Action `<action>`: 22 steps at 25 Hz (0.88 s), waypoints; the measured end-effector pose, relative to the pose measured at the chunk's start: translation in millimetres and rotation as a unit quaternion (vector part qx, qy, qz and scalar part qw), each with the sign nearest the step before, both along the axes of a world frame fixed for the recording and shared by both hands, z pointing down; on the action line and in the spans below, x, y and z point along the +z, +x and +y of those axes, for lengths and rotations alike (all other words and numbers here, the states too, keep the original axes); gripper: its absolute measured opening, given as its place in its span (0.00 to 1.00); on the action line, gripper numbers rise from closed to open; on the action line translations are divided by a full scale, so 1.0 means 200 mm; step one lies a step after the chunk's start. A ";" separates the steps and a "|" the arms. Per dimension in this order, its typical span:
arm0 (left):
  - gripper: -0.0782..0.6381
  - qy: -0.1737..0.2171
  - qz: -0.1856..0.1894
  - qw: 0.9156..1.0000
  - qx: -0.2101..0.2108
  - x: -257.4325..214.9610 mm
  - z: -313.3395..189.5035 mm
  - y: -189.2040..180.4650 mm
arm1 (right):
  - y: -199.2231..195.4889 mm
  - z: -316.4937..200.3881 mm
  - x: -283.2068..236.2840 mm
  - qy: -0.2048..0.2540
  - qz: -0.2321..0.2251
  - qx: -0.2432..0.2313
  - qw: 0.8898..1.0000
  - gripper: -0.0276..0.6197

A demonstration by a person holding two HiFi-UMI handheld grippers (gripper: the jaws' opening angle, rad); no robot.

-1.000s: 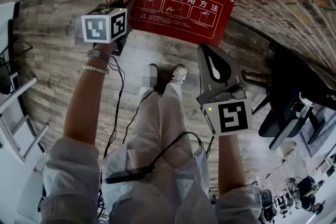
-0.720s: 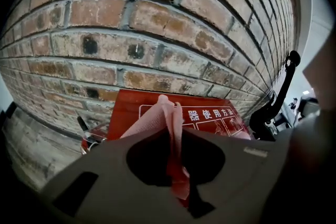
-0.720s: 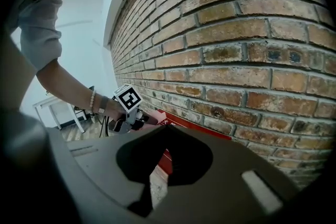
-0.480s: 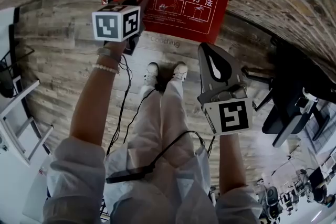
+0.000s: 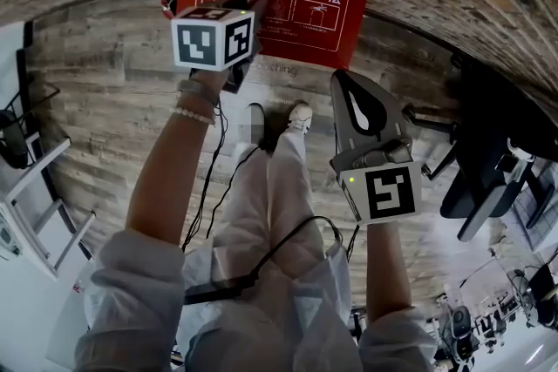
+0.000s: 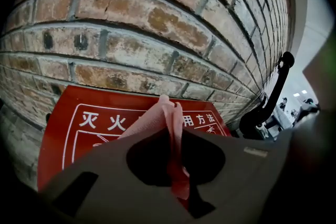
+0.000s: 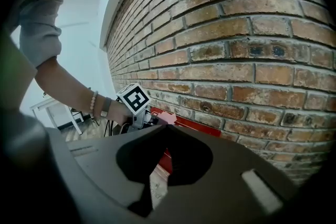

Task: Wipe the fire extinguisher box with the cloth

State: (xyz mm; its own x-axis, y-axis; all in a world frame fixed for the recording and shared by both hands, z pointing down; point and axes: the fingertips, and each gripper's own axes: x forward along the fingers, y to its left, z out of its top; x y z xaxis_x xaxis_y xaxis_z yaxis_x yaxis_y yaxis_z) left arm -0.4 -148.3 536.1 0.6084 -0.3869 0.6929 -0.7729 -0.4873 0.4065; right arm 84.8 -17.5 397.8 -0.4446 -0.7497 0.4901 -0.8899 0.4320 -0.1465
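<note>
You are holding your left gripper (image 5: pixel 247 3) out over the red fire extinguisher box (image 5: pixel 323 13), which is standing on the wooden floor (image 5: pixel 105 91) against the brick wall (image 6: pixel 157 23). Its jaws are squeezing together on the pink cloth (image 6: pixel 167 115), pinching a fold of it so that the free end is sticking up past the tips. The cloth is lying over the white lettering near the left-middle of the box's top panel. It is probably brushing the panel, though the contact itself is not clear from any view. Further right, you are keeping your right gripper (image 5: pixel 340 79) back from the box, above the floor beside your shoes (image 5: pixel 277 119). Its jaws are pressing tip to tip with nothing between them.
</note>
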 end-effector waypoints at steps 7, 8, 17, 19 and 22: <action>0.12 -0.001 0.008 1.000 0.027 0.00 0.06 0.19 | 0.06 0.03 0.01 -0.002 -0.001 0.010 1.000 0.05; 0.12 -0.001 0.010 0.999 0.031 0.00 0.06 0.21 | 0.07 0.03 0.01 -0.003 -0.001 0.011 1.000 0.05; 0.12 0.007 0.007 0.997 0.083 -0.01 0.13 0.45 | 0.14 0.07 0.03 -0.006 -0.003 0.024 1.000 0.05; 0.12 0.005 0.006 0.996 0.091 0.00 0.14 0.49 | 0.15 0.08 0.04 -0.007 -0.004 0.027 1.000 0.05; 0.12 -0.007 0.004 0.996 0.090 0.00 0.15 0.52 | 0.18 0.09 0.04 -0.008 -0.005 0.034 0.999 0.05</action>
